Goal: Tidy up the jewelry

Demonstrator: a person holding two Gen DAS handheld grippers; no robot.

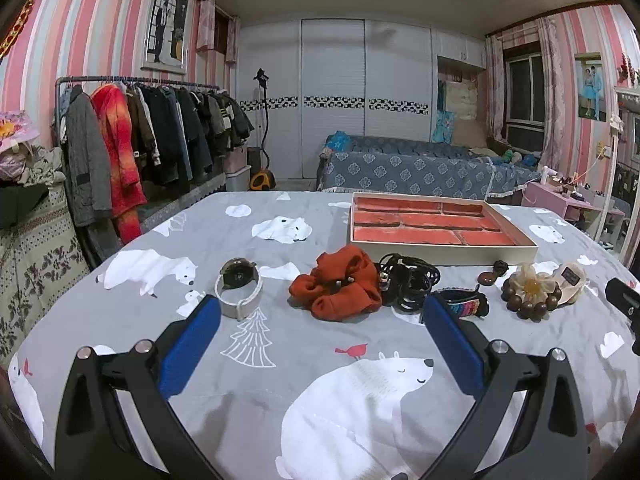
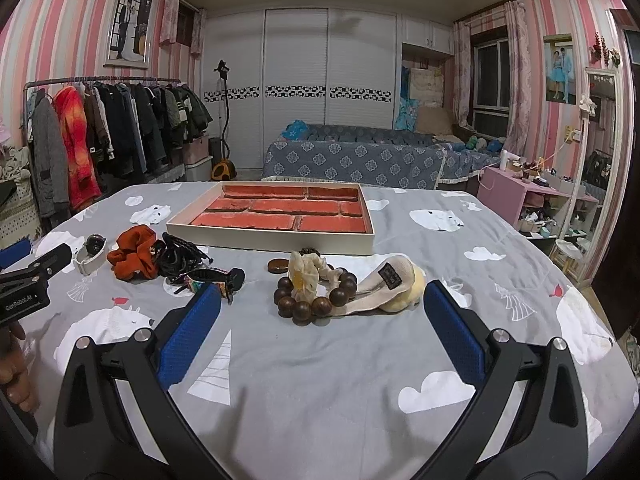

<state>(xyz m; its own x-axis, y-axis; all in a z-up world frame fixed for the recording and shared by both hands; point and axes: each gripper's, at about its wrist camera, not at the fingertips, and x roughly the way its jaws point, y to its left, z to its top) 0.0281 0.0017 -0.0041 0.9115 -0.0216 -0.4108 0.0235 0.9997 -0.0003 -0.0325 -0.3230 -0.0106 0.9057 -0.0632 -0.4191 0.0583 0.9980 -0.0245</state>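
A shallow white box with a red brick-pattern lining (image 1: 436, 249) (image 2: 276, 236) lies on the bear-print cloth. In front of it lie a row of items: a white-strap watch (image 1: 239, 285) (image 2: 91, 254), an orange scrunchie (image 1: 338, 289) (image 2: 134, 254), black cords (image 1: 408, 280) (image 2: 180, 258), a striped band (image 1: 464, 300) (image 2: 208, 278), a brown bead bracelet with a cream flower (image 1: 532, 292) (image 2: 316, 292) and a cream hair band (image 2: 394, 282). My left gripper (image 1: 320, 312) is open and empty before the scrunchie. My right gripper (image 2: 320, 300) is open and empty before the bracelet.
A clothes rack (image 1: 152, 136) stands at the left. A blue-covered bed (image 1: 412, 164) and white wardrobe (image 1: 332, 80) are at the back. A pink shelf unit (image 2: 532, 192) stands at the right, past the table edge.
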